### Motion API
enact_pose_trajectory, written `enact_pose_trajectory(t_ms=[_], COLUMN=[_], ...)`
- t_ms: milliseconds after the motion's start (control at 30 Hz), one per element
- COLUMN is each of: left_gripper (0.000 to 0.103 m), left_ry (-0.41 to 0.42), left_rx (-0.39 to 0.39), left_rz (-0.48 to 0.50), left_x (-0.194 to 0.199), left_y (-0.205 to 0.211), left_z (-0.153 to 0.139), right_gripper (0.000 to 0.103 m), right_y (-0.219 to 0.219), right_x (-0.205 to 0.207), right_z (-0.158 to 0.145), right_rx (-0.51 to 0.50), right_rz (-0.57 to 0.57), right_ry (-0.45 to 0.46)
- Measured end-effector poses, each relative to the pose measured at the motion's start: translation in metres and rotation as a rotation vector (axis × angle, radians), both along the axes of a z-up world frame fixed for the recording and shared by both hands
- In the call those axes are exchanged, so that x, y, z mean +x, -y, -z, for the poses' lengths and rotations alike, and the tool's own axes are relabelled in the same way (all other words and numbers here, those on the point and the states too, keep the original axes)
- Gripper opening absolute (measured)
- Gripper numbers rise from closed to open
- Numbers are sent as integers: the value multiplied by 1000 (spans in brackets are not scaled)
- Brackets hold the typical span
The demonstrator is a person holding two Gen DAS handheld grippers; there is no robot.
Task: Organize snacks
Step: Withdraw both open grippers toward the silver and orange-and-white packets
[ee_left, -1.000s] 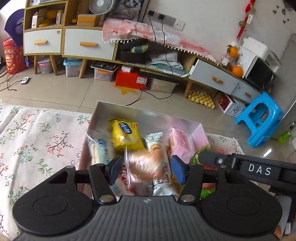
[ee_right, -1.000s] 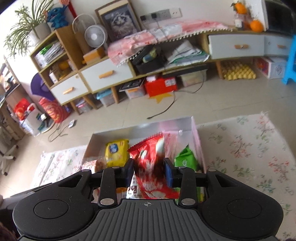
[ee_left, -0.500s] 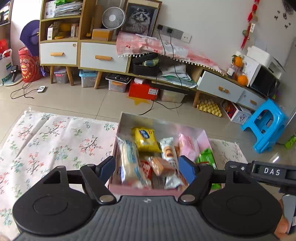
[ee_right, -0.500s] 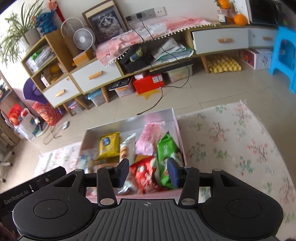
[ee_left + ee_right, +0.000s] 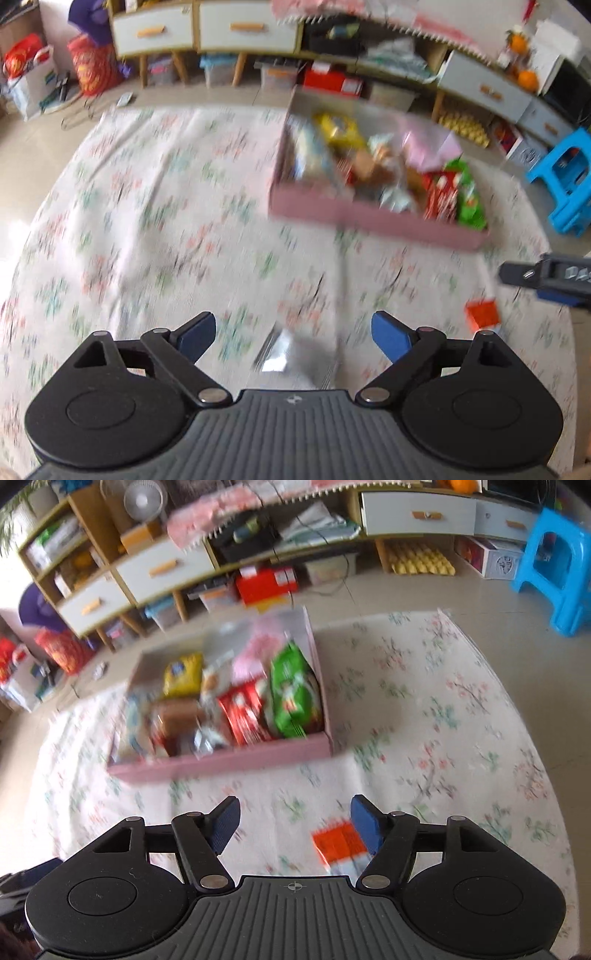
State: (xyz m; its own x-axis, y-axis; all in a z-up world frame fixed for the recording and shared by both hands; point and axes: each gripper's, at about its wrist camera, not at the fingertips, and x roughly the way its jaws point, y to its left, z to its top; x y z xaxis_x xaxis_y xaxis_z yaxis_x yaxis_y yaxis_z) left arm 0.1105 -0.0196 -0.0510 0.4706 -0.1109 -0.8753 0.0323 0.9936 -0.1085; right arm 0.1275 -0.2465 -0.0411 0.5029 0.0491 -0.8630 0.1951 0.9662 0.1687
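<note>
Right wrist view shows the right claw (image 5: 295, 825) with its blue pads spread wide and nothing between them. An orange-and-white snack packet (image 5: 341, 845) lies on the floral cloth (image 5: 424, 709) at lower centre of that frame, just inside the right-hand pad, its long axis running roughly away from the camera and tilted a little to the left. That packet is the nearer target for this claw; the closing line would cross its narrow width, so I judge a small shift to the right would centre it.

Left wrist view has the left claw (image 5: 293, 334) equally wide apart and empty, with a silvery packet (image 5: 291, 354) on the cloth between the pads, close to the body; motion blur hides its outline. The orange packet appears at the right edge of that frame, well off to the side.

Beyond both claws, the pink box (image 5: 229, 762) sits on the cloth, already crowded: a yellow bag (image 5: 183, 674), a red packet (image 5: 243, 714), a green bag (image 5: 293, 694), and pale wrappers I cannot identify.
</note>
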Motion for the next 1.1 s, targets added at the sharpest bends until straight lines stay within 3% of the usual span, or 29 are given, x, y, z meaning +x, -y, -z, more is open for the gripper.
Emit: enact_pose_trajectory(t_ms=[67,167,400,500,600,800,1033,1100], left_gripper=[91,91,94,94,95,95,95,90], left_ry=[-14,-33,-76,-112,-127,-151,-172,-186], left_rx=[-23,-27,-28,-85,-154,-178,-278,-319], left_rz=[-22,-50,-105,-90,-94,-105,-151,-147], left_x=[-4,-8,-24,-25,-23,-17,-12,-14], left_y=[-9,-18,-22,-21,-21,-23,-35,-35], left_z=[4,9,21,25,26,32,33,35], right_gripper=[67,76,76,76,76,76,76,76], right_y=[3,7,15,21,27,31,30,26], right_x=[-11,-27,-28,-27,-26,-21,-17,-15], right_z=[-4,-5,12,20,25,40,50,51], right_rx=[5,51,-41,-88,-73,-103,-130,-136], right_rz=[-1,-4,-38,-32,-34,-66,-85,-98], right_ry=[14,12,-59,-80,-91,-128,-152,-149])
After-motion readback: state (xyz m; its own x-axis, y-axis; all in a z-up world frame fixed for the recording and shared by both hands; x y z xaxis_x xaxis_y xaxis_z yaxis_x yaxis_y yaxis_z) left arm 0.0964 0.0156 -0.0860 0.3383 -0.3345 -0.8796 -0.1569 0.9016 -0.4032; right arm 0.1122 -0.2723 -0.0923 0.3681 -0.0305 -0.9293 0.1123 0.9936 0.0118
